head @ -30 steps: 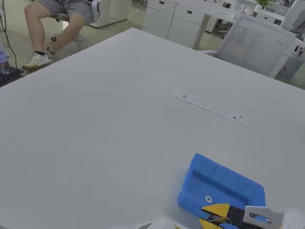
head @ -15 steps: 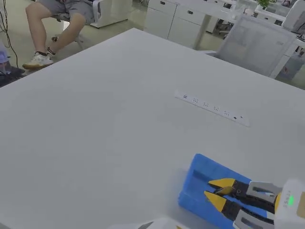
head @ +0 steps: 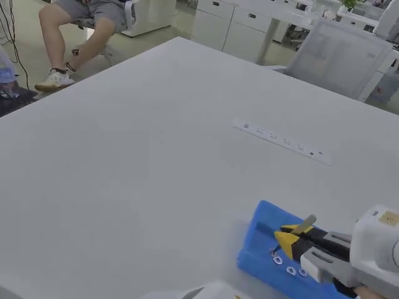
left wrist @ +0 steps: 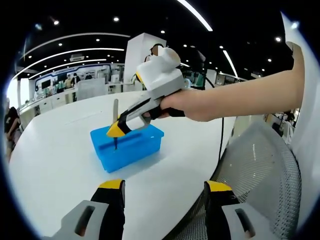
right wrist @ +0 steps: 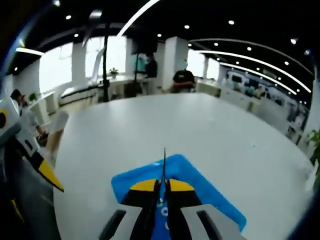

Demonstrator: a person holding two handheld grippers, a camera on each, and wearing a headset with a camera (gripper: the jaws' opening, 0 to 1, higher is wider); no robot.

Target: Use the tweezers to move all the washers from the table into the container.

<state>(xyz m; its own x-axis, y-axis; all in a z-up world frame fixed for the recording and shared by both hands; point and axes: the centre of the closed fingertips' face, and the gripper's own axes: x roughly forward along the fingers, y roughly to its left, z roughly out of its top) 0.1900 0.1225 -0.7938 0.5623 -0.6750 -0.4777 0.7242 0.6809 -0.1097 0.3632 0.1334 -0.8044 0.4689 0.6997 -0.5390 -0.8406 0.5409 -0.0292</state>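
The right tool (right wrist: 161, 185) pinches thin metal tweezers (right wrist: 163, 162) above a blue plastic container (right wrist: 205, 192), their tips indistinct. The left tool (left wrist: 165, 185) stands spread.

No writing can be read

The power strip (head: 282, 142) lying far right on the table (head: 124, 156) carries small dark marks beside its sockets, too small to make out. A yellowish sticker (head: 389, 218) on the white housing of the right gripper (head: 287, 240), near right, is blurred beyond reading.
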